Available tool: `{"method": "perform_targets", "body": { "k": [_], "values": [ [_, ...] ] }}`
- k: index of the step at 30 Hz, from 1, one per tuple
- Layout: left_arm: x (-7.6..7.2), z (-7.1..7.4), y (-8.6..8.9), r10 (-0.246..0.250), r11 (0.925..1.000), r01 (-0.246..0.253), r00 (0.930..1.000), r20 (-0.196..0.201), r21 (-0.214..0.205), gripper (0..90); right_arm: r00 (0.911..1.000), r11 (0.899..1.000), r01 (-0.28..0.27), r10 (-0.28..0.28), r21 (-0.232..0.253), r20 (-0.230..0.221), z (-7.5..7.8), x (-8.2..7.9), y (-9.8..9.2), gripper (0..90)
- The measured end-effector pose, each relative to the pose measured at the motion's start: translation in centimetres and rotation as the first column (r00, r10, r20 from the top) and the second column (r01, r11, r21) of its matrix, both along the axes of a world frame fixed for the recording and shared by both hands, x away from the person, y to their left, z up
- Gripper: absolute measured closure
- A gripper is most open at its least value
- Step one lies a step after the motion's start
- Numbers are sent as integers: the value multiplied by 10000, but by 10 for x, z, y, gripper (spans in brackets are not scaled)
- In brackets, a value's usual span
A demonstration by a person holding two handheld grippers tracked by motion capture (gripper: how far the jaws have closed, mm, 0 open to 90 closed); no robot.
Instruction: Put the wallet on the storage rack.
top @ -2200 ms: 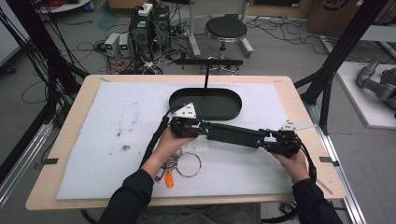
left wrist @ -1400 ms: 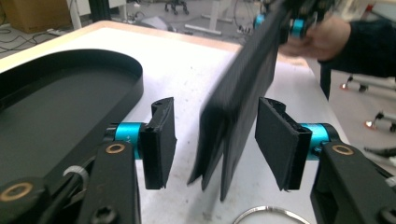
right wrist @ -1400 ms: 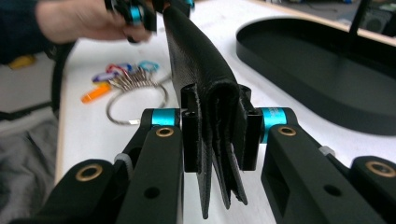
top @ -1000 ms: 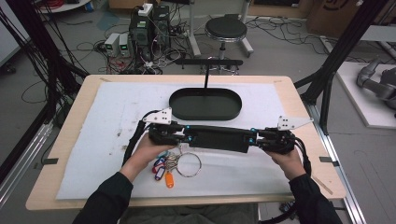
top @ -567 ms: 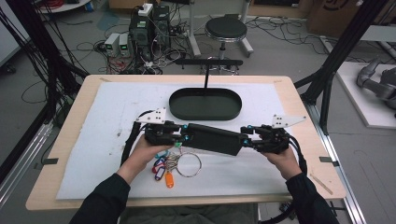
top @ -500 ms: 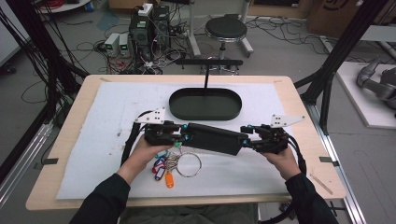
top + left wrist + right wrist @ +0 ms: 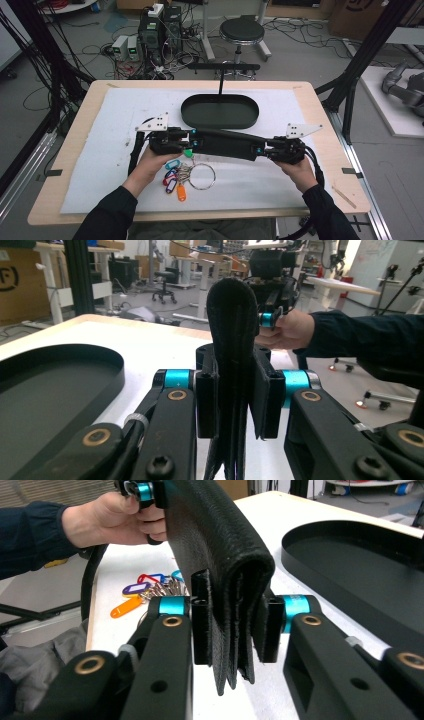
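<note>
White mat (image 7: 100, 150) on wooden table (image 7: 75, 210); cluttered lab floor.

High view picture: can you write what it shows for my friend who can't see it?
Two hands hold a long black folded pouch above a white-covered table, one hand-held gripper clamped on each end: left, right. A bunch of keys with coloured tags lies below it, and a black oval tray sits behind.

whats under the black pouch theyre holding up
Under the black pouch, held at each end by the left gripper and right gripper, lie the white mat and a key ring with coloured tags, partly covered by it.
</note>
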State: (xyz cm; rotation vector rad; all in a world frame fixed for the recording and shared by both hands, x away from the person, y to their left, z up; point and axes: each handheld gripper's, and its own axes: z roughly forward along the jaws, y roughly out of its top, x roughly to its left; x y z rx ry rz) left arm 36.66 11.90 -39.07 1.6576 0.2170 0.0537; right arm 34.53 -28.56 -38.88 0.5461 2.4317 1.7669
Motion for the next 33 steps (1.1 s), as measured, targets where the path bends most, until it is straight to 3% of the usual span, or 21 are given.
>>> {"method": "perform_targets", "body": {
  "k": [4,7,11,15,18,23,26,28,33],
  "values": [
    [0,1,1,655,9972,-654,9979,-9,371,654,9998,9999,92,-90,-131,198,4,0,1,771],
    [1,3,8,1361,9890,-1338,9901,-345,625,480,9989,9990,309,-297,-333,359,7,3,3,772],
    [-1,8,25,2040,9774,-2012,9781,-407,651,387,9942,9950,915,-891,-391,609,11,11,3,774],
    [-5,10,38,2368,9699,-2342,9709,-346,666,370,9863,9881,1488,-1454,-395,783,14,19,4,774],
    [-15,11,52,2776,9570,-2760,9607,-62,890,362,9730,9761,2161,-2132,-242,889,17,34,7,774],
    [-28,10,62,3142,9429,-3152,9490,269,1079,343,9621,9638,2632,-2589,-429,861,17,53,13,773],
    [-32,9,66,3195,9405,-3204,9472,266,1135,342,9555,9578,2830,-2768,-514,1017,15,63,19,773],
    [-33,9,67,3207,9399,-3216,9468,269,1150,342,9554,9563,2875,-2824,-531,861,14,70,21,773],
    [-39,8,71,3211,9398,-3231,9464,362,1115,342,9534,9540,2917,-2841,-697,1012,10,83,31,772]
  ]
}}
